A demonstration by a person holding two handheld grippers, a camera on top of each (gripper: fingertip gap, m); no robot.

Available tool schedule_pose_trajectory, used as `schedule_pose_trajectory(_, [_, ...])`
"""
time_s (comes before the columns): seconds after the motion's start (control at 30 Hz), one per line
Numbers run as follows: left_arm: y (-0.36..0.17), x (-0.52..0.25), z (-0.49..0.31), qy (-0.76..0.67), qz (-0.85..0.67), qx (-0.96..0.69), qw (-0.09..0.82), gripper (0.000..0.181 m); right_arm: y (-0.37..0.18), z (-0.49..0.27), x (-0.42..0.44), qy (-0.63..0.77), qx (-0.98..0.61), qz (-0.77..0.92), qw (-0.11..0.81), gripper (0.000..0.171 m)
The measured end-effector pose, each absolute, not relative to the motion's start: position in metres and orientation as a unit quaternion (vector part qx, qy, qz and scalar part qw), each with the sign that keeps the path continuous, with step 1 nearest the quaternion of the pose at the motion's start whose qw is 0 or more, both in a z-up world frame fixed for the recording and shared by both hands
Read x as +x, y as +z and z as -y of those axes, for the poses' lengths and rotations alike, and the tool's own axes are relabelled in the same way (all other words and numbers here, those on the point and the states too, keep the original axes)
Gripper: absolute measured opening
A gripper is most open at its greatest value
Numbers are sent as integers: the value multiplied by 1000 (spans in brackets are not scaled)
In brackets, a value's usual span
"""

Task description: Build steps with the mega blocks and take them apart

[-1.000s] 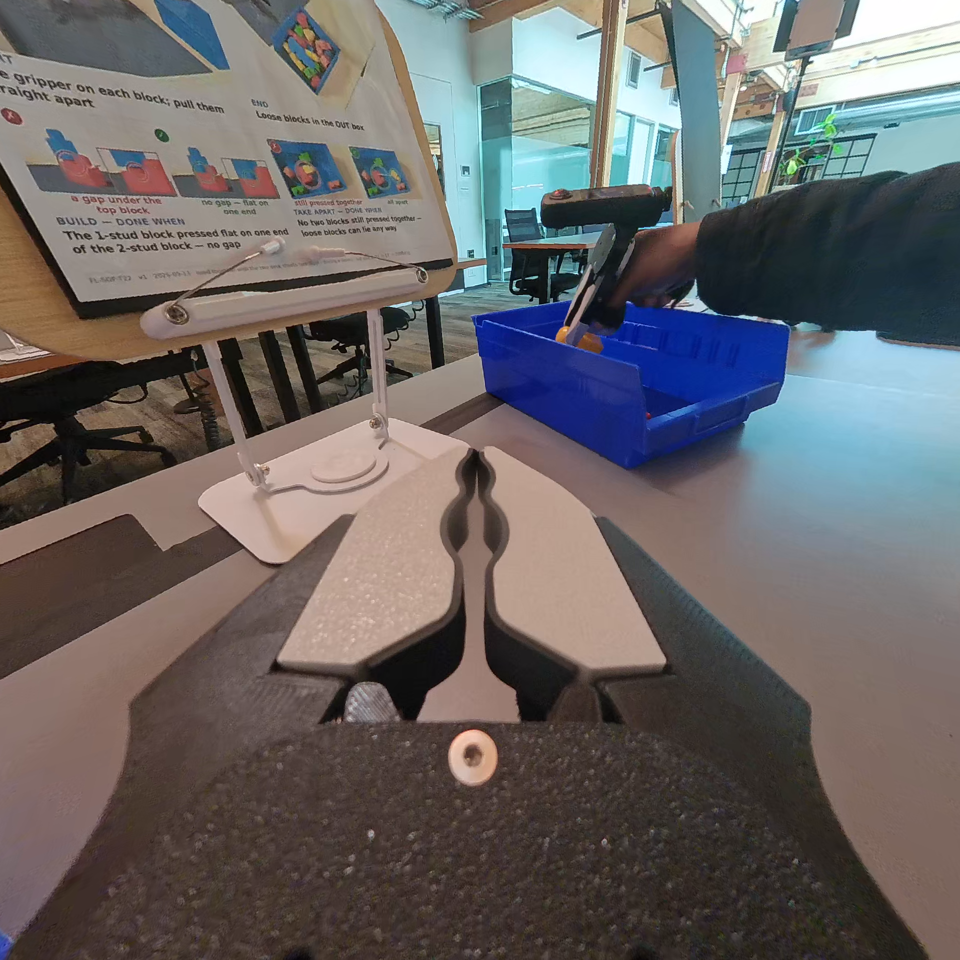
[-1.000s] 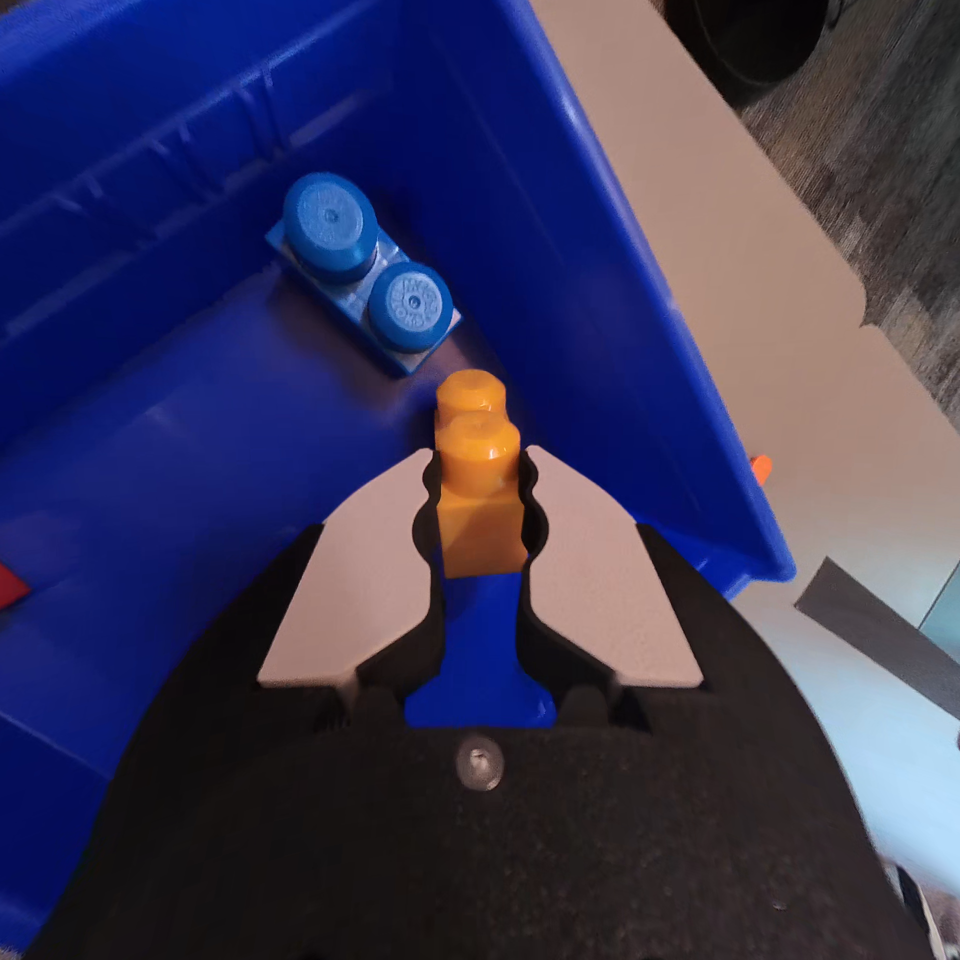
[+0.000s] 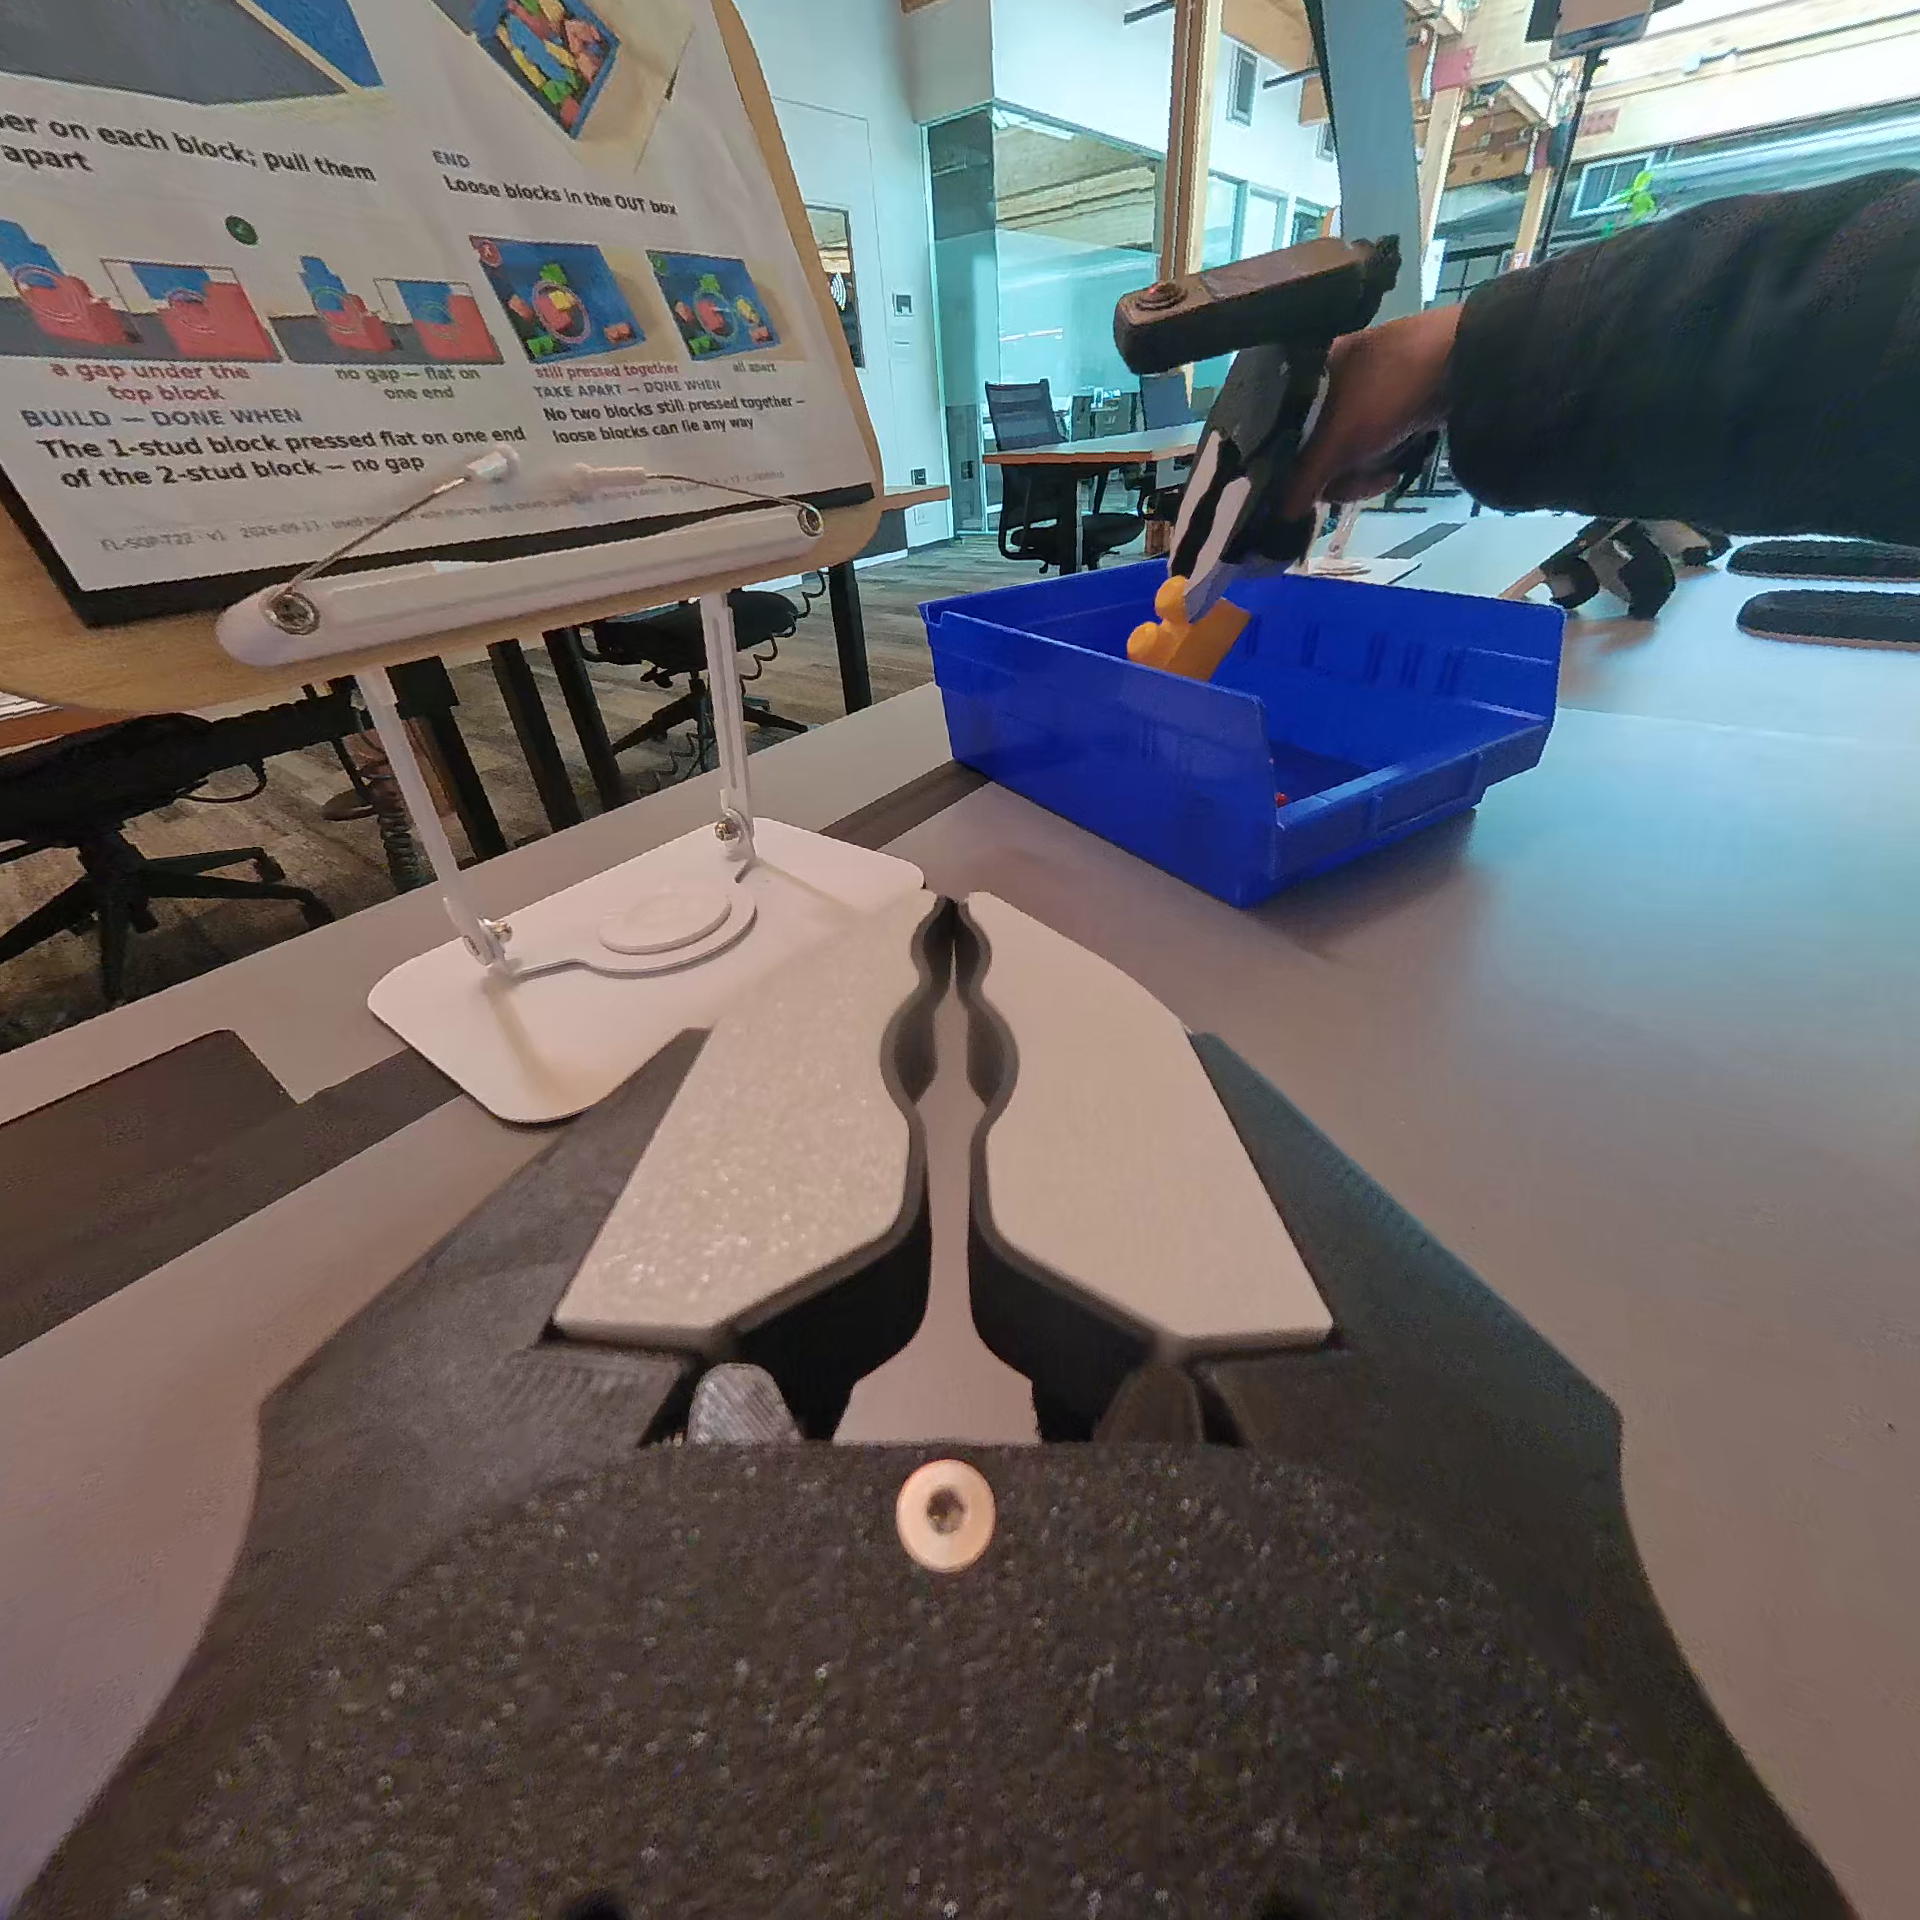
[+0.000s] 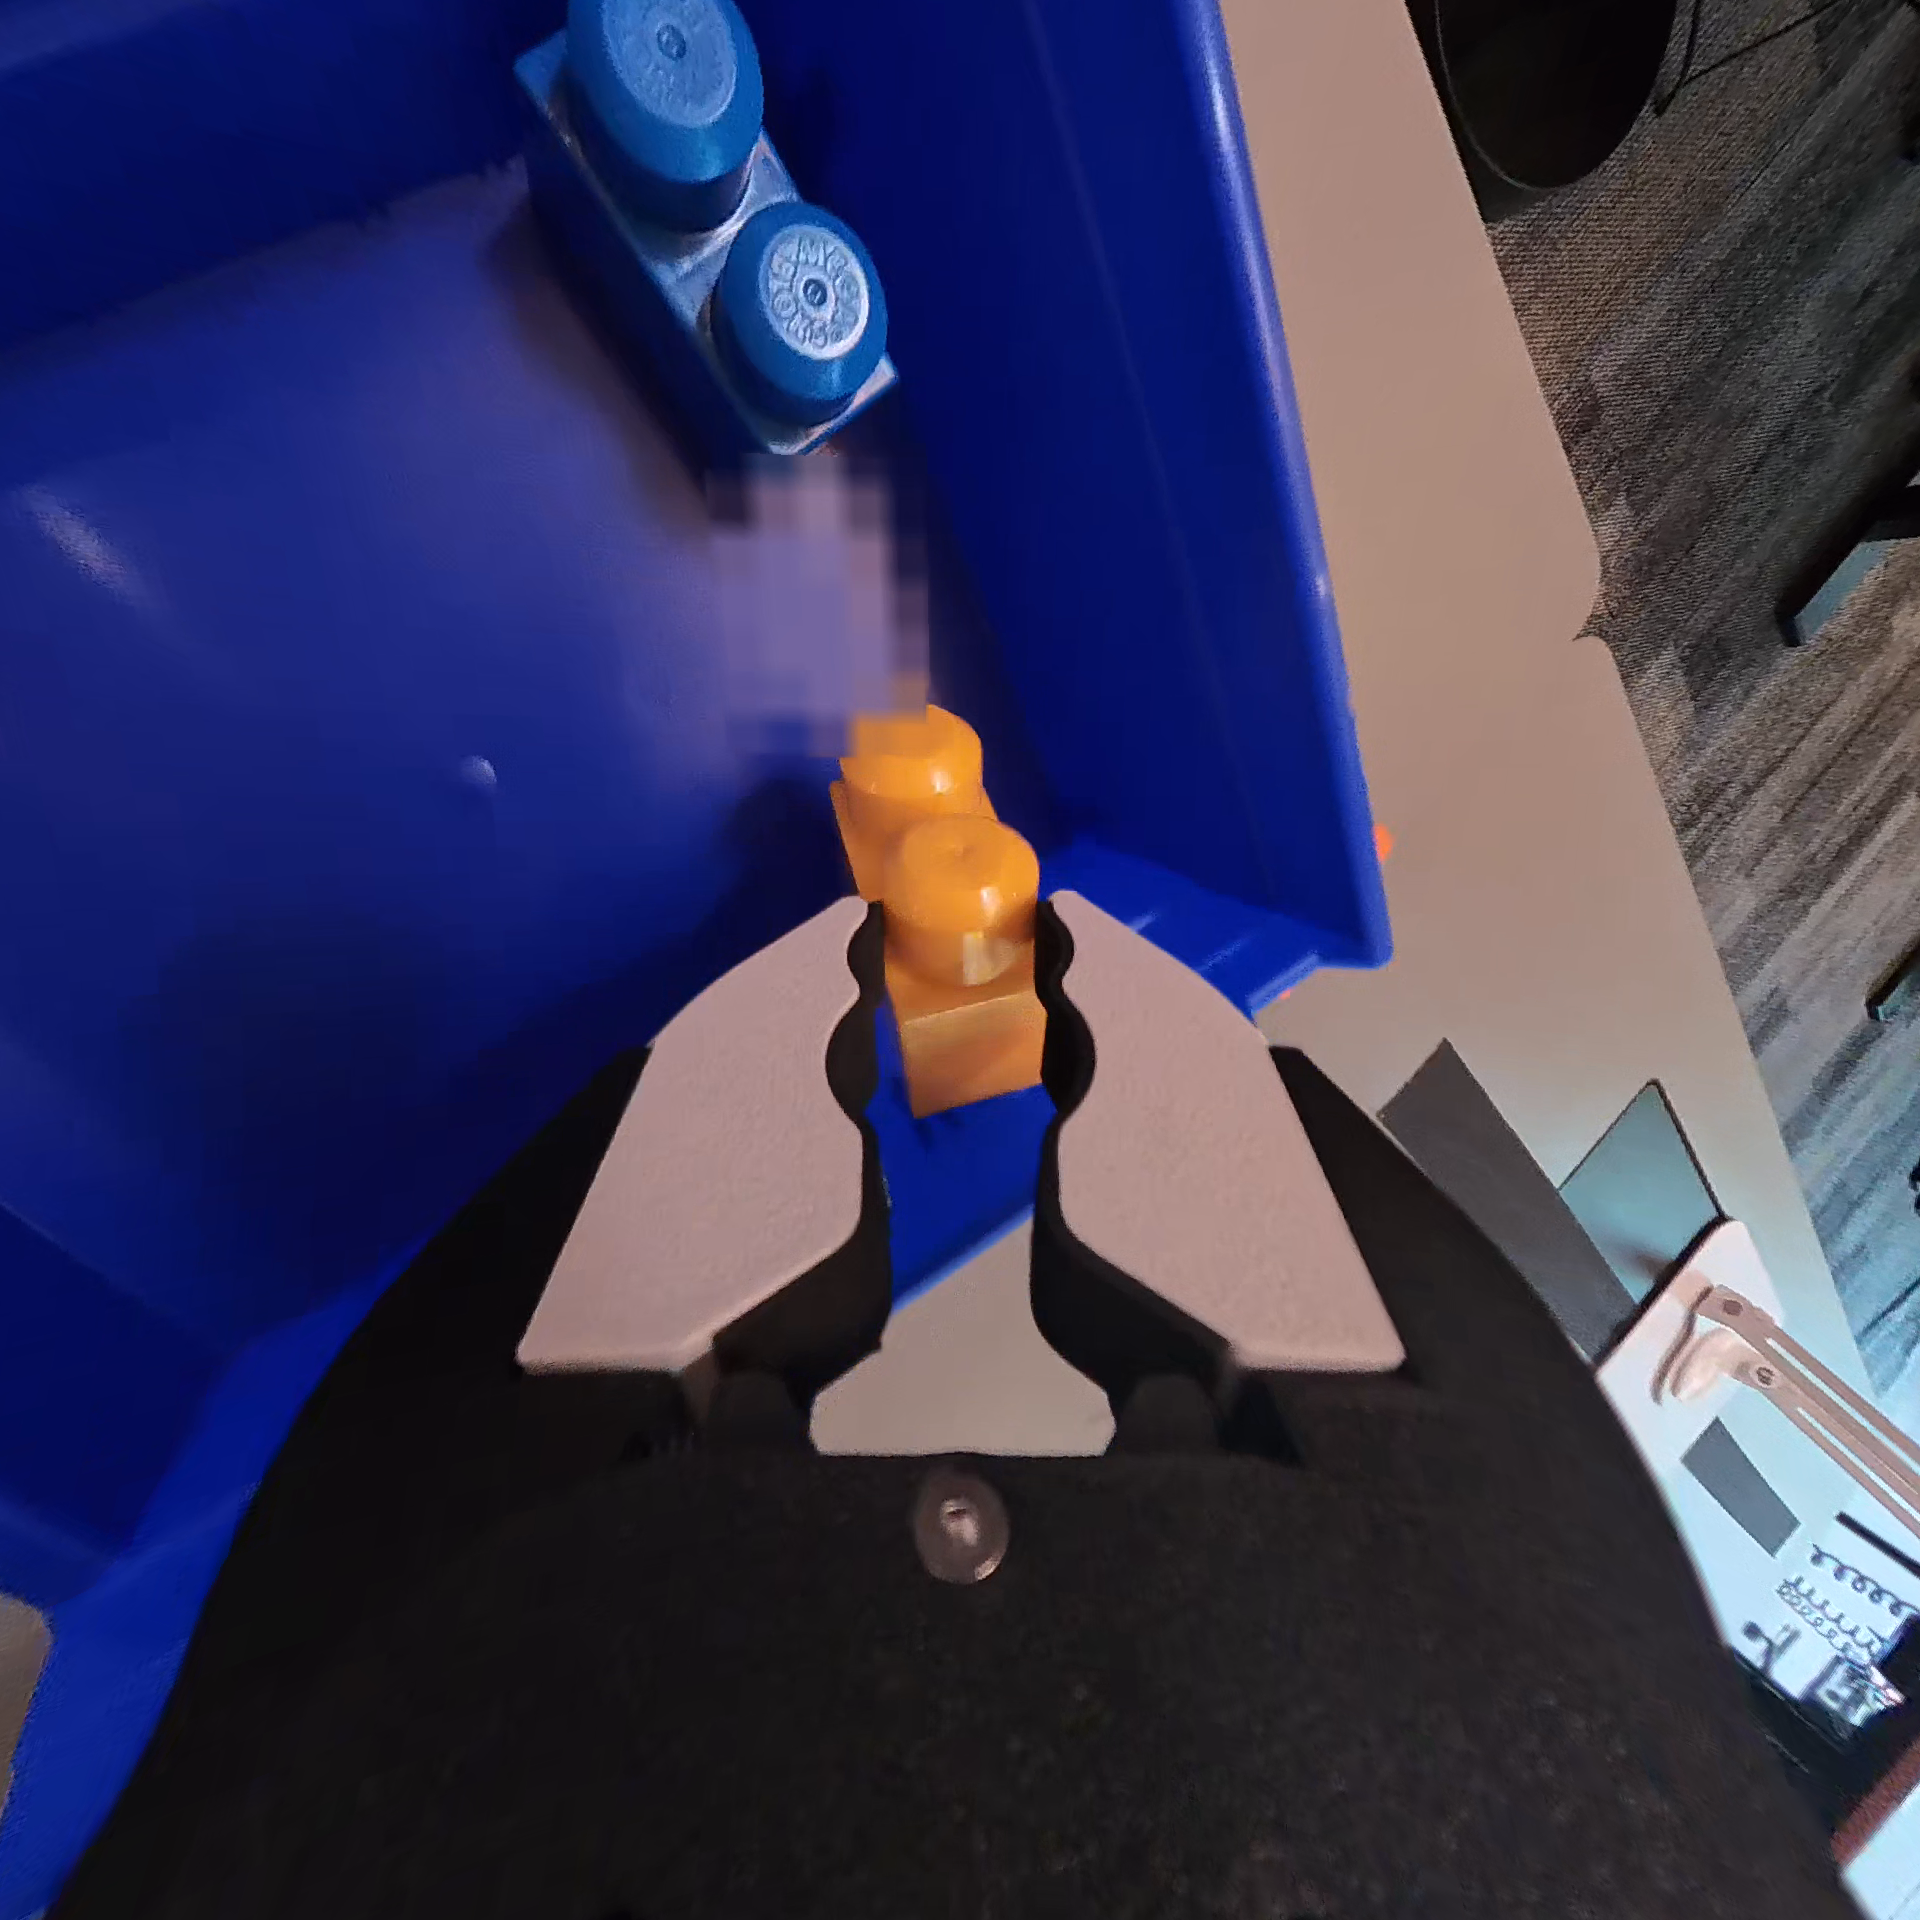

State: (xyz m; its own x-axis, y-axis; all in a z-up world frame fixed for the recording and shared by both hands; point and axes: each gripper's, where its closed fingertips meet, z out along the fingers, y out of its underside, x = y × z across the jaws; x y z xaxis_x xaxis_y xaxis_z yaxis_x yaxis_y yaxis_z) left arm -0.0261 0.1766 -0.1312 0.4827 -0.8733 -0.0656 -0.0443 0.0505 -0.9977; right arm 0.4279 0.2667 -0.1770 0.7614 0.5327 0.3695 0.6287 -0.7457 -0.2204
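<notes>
- Where the left wrist view begins at its left edge, a printed sheet (image 3: 395, 270) with pictures and writing leans on a wooden board held by a white stand (image 3: 582, 935), whose flat foot rests on the grey table (image 3: 1610, 1039).
- Behind the stand, office chairs (image 3: 156, 831) sit on a dark wood-grain floor (image 3: 343, 790), and farther back are desks, glass walls and timber posts.
- At the bottom centre of this view, the left gripper (image 3: 954, 920) lies low over the table with its two pale fingers pressed together and nothing between them.
- Right of the stand, a blue bin (image 3: 1122, 769) stands on the table, its low front facing right.
- Above the bin, the right gripper (image 3: 1205, 597), held by a hand (image 3: 1371, 416) in a dark sleeve (image 3: 1714, 353), points steeply down and pinches an orange block (image 3: 1184, 639).
- The orange block hangs tilted, level with the bin's rim and clear of its floor.
- On the far right of the table lie dark flat pads (image 3: 1829, 613).
- From the right wrist view, the orange block (image 4: 961, 977) has two studs and sits clamped between the fingertips of the right gripper (image 4: 956, 914).
- Left and above it, a blue block (image 4: 717, 218) with two studs lies inside the bin (image 4: 1143, 520) against its right wall.
- Right of the bin runs a strip of table (image 4: 1455, 623), then the floor (image 4: 1714, 468), with the stand's foot (image 4: 1766, 1475) at the lower right.
</notes>
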Motion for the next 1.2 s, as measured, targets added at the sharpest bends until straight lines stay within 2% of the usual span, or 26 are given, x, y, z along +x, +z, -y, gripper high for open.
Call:
schedule_pose_trajectory(0.03, [-131,-26,-176,-337,-382,-601,616,0,-175,-265,428,-143,-922,319,169,28])
schedule_pose_trajectory(0.4, [-134,-23,-175,-335,-389,-601,612,0,-160,-249,431,-198,-905,363,99,24])
schedule_pose_trajectory(0.57, [-133,-24,-175,-335,-389,-600,613,0,-158,-270,416,-150,-921,318,167,23])
schedule_pose_trajectory(0.77, [-132,-24,-175,-333,-390,-600,614,0,-172,-303,420,-100,-949,156,254,23])
schedule_pose_trajectory(1.0, [-130,-27,-177,-334,-386,-599,617,0,-208,-301,431,-117,-969,70,205,23])
schedule_pose_trajectory(1.07, [-129,-27,-177,-333,-385,-599,618,0,-212,-299,432,-120,-971,68,196,20])
schedule_pose_trajectory(1.2, [-128,-29,-179,-332,-382,-599,621,0,-203,-300,433,-140,-964,81,211,26])
